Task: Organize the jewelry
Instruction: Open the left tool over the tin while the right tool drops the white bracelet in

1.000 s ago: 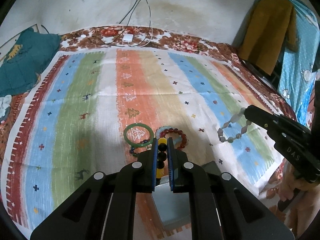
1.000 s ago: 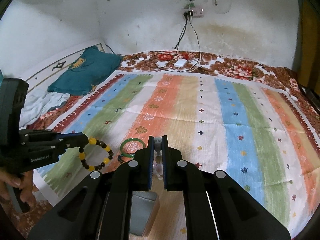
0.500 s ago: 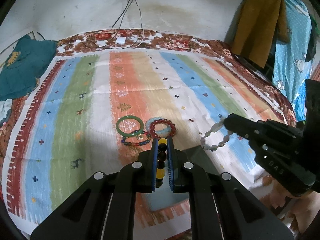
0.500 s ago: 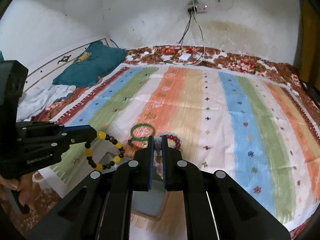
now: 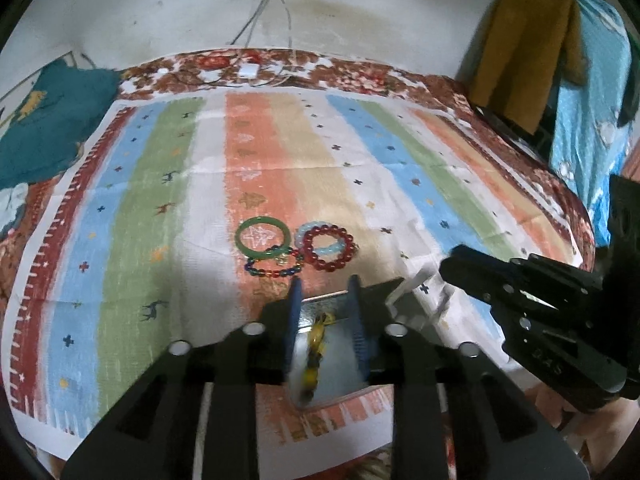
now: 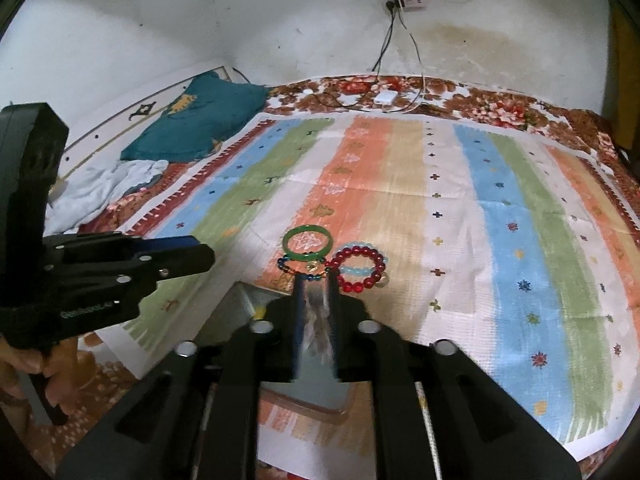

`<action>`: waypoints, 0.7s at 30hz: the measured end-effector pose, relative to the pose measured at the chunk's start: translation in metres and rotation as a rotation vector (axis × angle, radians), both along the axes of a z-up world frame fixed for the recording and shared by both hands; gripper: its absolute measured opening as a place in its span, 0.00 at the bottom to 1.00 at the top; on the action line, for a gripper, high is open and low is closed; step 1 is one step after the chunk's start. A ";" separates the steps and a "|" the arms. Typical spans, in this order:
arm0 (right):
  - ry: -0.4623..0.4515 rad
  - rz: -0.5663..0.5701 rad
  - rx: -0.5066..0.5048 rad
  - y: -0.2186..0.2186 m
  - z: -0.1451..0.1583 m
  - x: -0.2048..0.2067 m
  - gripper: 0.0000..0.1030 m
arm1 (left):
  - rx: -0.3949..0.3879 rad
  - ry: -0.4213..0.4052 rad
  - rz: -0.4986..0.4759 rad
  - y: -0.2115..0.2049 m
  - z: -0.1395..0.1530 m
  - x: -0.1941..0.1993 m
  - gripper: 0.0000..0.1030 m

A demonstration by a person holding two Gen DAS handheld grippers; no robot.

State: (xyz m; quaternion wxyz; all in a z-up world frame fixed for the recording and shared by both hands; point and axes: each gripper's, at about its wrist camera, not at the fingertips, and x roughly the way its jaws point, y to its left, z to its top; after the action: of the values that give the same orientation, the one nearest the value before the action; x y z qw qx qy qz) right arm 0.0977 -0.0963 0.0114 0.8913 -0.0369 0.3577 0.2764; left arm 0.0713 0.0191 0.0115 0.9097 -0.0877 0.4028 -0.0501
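- Striped cloth [image 5: 132, 216] covers a bed under a stained white wall; a grey box [image 5: 336, 356] sits at the near edge of the cloth, below both tools.
- Change, left side: half a second ago my left gripper [image 5: 325, 312] pinched the yellow-and-dark bead bracelet [image 5: 316, 340]. Now its fingers stand spread and the bracelet shows as a blurred streak between them, over the open box. I judge it released and dropping into the box.
- Change, right side: in the left view the pale bead bracelet [image 5: 416, 292], which hung from the tip of my right gripper [image 6: 316, 296] a moment ago, is now a blurred white smear over the right rim of the box. The right fingers are slightly parted around a grey-white blur; whether they retain any grip I cannot tell.
- Meaning for the task: two pieces appear to be going into the box together; the next pick comes from the cluster just beyond it.
- Count still on the cloth, far side of the box: one green bangle [image 5: 262, 238], one multicolour bead bracelet [image 5: 274, 264] overlapping its near edge, one red bead bracelet [image 5: 328, 248], and one light-blue bead bracelet [image 5: 320, 236] lying partly under the red one. Total four.
- Count in transit: two bracelets. Grippers: two. Boxes: one.
- Caution: the four remaining pieces touch or overlap, so I judge a single pick may drag a neighbour.
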 end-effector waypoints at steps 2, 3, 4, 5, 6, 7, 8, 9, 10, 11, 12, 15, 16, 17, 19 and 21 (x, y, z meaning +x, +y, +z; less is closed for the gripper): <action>0.008 -0.020 0.002 -0.004 -0.002 0.005 0.31 | 0.002 0.002 0.029 0.008 0.000 0.002 0.30; 0.015 -0.028 0.000 -0.006 -0.003 0.009 0.31 | 0.001 0.005 0.038 0.010 -0.001 0.003 0.33; 0.023 -0.035 -0.004 -0.008 -0.004 0.013 0.34 | -0.001 0.010 0.053 0.015 -0.003 0.005 0.37; 0.028 -0.039 -0.005 -0.009 -0.005 0.017 0.36 | 0.001 0.017 0.063 0.018 -0.005 0.006 0.40; 0.034 -0.044 -0.005 -0.010 -0.006 0.020 0.40 | 0.002 0.021 0.068 0.020 -0.007 0.007 0.41; 0.043 -0.051 -0.004 -0.012 -0.006 0.026 0.42 | 0.003 0.028 0.076 0.023 -0.009 0.009 0.42; 0.048 -0.055 -0.004 -0.013 -0.007 0.029 0.44 | 0.001 0.032 0.082 0.024 -0.010 0.011 0.46; 0.051 -0.063 -0.004 -0.014 -0.007 0.034 0.47 | -0.002 0.038 0.085 0.026 -0.012 0.012 0.48; 0.051 -0.071 -0.005 -0.015 -0.006 0.038 0.49 | -0.002 0.044 0.089 0.028 -0.013 0.014 0.52; 0.051 -0.077 -0.006 -0.017 -0.006 0.042 0.49 | 0.005 0.046 0.093 0.028 -0.014 0.016 0.53; 0.053 -0.080 -0.011 -0.016 -0.006 0.045 0.51 | 0.020 0.049 0.098 0.029 -0.016 0.018 0.53; 0.065 -0.093 -0.026 -0.015 -0.010 0.055 0.55 | 0.050 0.054 0.108 0.030 -0.018 0.024 0.61; 0.070 -0.096 -0.034 -0.014 -0.012 0.059 0.57 | 0.052 0.057 0.110 0.030 -0.019 0.027 0.63; 0.071 -0.097 -0.043 -0.013 -0.013 0.060 0.58 | 0.052 0.060 0.112 0.031 -0.020 0.029 0.65; 0.079 -0.098 -0.061 -0.009 -0.018 0.065 0.62 | 0.051 0.064 0.115 0.032 -0.023 0.036 0.67; 0.085 -0.103 -0.077 -0.008 -0.021 0.069 0.65 | 0.051 0.067 0.114 0.033 -0.025 0.042 0.70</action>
State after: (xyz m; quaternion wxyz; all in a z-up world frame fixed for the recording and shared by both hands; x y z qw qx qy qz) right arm 0.1663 -0.1039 -0.0094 0.8863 -0.0408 0.4067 0.2178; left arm 0.1137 0.0525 -0.0132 0.8990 -0.0888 0.4285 0.0152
